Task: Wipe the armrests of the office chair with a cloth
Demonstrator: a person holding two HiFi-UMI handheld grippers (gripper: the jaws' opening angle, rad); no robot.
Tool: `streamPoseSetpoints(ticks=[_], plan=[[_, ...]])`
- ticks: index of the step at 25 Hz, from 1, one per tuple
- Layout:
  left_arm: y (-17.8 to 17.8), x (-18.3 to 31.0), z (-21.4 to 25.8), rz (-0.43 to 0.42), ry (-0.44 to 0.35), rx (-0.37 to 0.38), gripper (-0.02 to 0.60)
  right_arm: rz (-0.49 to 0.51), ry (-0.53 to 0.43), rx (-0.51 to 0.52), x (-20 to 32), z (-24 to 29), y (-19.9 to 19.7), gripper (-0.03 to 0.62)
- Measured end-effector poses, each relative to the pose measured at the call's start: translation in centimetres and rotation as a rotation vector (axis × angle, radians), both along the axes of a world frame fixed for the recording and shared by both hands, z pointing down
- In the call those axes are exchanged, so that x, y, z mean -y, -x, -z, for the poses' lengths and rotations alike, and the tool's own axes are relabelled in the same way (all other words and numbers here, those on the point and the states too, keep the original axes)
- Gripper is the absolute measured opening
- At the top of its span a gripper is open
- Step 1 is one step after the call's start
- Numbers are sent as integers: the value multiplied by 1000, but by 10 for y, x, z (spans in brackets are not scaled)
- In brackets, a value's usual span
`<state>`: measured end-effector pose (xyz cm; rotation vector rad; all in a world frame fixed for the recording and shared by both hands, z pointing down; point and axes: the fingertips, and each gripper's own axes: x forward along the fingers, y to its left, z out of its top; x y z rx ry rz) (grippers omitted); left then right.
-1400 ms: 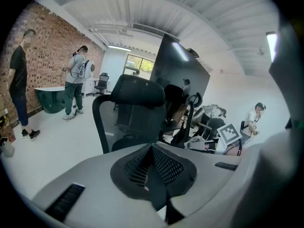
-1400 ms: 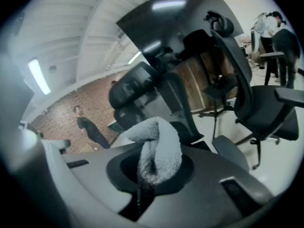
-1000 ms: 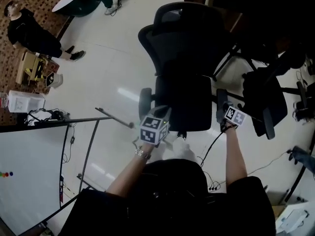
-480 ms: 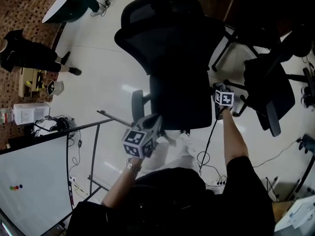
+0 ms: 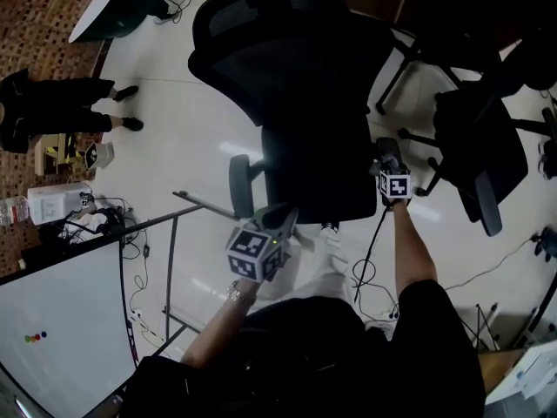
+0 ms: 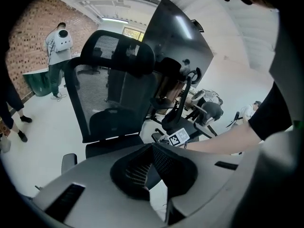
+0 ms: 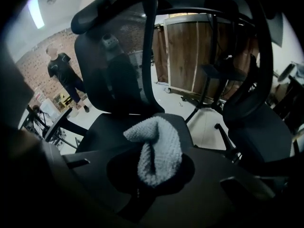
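A black office chair [image 5: 318, 177] stands on the pale floor in front of me, its mesh back [image 5: 287, 50] at the far side. Its left armrest [image 5: 239, 185] shows bare, a little ahead of my left gripper [image 5: 280, 219]. In the left gripper view that gripper [image 6: 151, 148] is shut with nothing in it, pointing at the chair seat [image 6: 111, 144]. My right gripper [image 5: 385, 162] sits over the chair's right armrest [image 5: 386, 149]. The right gripper [image 7: 152, 175] is shut on a grey knitted cloth [image 7: 154, 148], which sticks up from the jaws.
A second black chair [image 5: 474, 155] stands close at the right, with its base legs [image 5: 409, 85] nearby. A metal frame [image 5: 170, 242] and whiteboard [image 5: 61, 320] are at my lower left. Cables [image 5: 374, 251] trail on the floor. A person [image 5: 52, 103] stands far left.
My head view has shifted, so the chair sits lower left in frame. The left gripper has drawn back a little from the left armrest. The right gripper stays at the right armrest, cloth held.
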<state>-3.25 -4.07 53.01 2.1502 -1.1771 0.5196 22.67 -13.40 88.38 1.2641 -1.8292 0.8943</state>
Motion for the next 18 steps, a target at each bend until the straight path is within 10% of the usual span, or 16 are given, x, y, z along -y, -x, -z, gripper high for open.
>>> streamPoseSetpoints(ticks=[10, 18], plan=[[-23, -6, -7, -35, 11, 11, 2, -200, -26, 158, -111, -3, -26, 20], [-21, -10, -7, -9, 8, 18, 2, -102, 93, 103, -164, -6, -27, 20]])
